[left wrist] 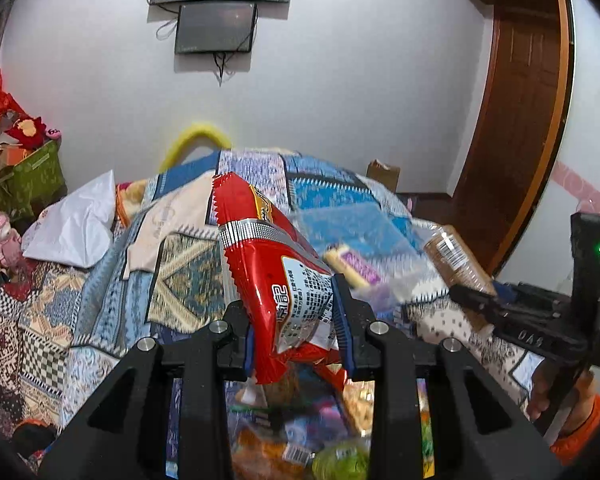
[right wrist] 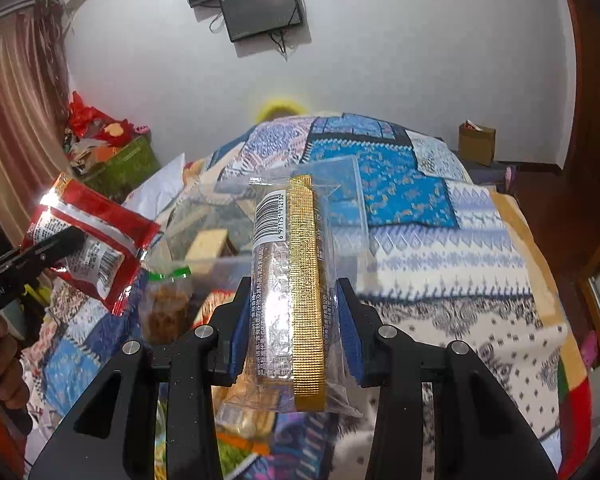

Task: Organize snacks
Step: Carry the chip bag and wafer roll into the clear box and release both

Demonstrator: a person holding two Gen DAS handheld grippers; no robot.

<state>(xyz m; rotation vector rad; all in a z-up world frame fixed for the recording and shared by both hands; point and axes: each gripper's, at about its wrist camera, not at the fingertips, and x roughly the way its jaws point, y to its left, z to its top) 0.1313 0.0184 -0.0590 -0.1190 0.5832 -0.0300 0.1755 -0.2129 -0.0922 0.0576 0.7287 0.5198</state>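
Observation:
My left gripper (left wrist: 294, 304) is shut on a red snack bag (left wrist: 268, 260) and holds it up above the bed. The bag also shows at the left of the right wrist view (right wrist: 92, 236). My right gripper (right wrist: 290, 312) is shut on a clear-wrapped gold and silver snack pack (right wrist: 290, 280), held upright; it appears in the left wrist view (left wrist: 456, 260) at the right. A clear plastic bin (right wrist: 220, 216) lies on the bed beyond both, with a yellow and purple snack (left wrist: 352, 266) in it. Several loose snacks (left wrist: 284, 440) lie below my left gripper.
A patchwork quilt (right wrist: 420, 240) covers the bed. A white bag (left wrist: 76, 224) lies at its left. A green box (left wrist: 32, 180) of clutter stands at far left, a cardboard box (right wrist: 477, 142) at far right, a wooden door (left wrist: 516, 120) beyond.

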